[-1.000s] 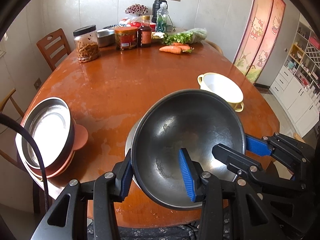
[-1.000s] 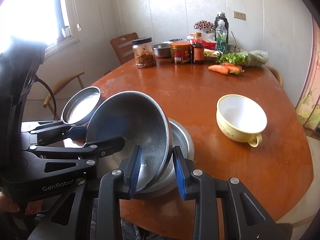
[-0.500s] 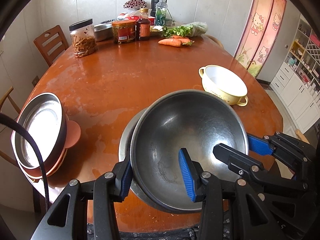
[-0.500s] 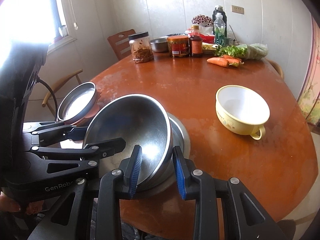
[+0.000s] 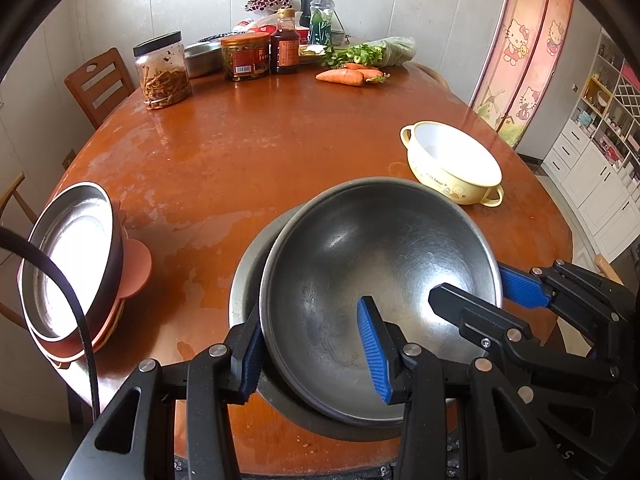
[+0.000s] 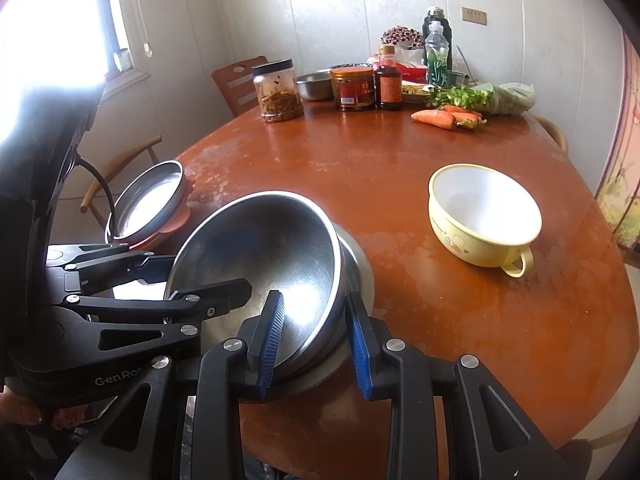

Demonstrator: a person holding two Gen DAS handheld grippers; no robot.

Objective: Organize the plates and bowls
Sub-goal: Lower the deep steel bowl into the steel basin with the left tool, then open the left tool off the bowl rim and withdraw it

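We see a shiny metal bowl (image 5: 380,280) tilted inside a bigger metal bowl (image 5: 248,276); yellow bowl (image 5: 452,162) at two o'clock.

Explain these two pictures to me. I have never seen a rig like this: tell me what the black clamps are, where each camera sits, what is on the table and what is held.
There is no robot here. A person holds a black two-finger gripper in each hand, and each gripper carries a wide-angle camera that looks along its fingers.

One picture is from the left gripper, the other from the right gripper. Each also shows the other gripper off to the side.

Both grippers have their blue pads on either side of the rim of one steel bowl, from opposite sides. It is tilted, partly inside a second steel bowl on the table.

Also there: a yellow bowl with handles, a steel dish stacked on pink plates, and at the far edge jars, bottles and carrots.
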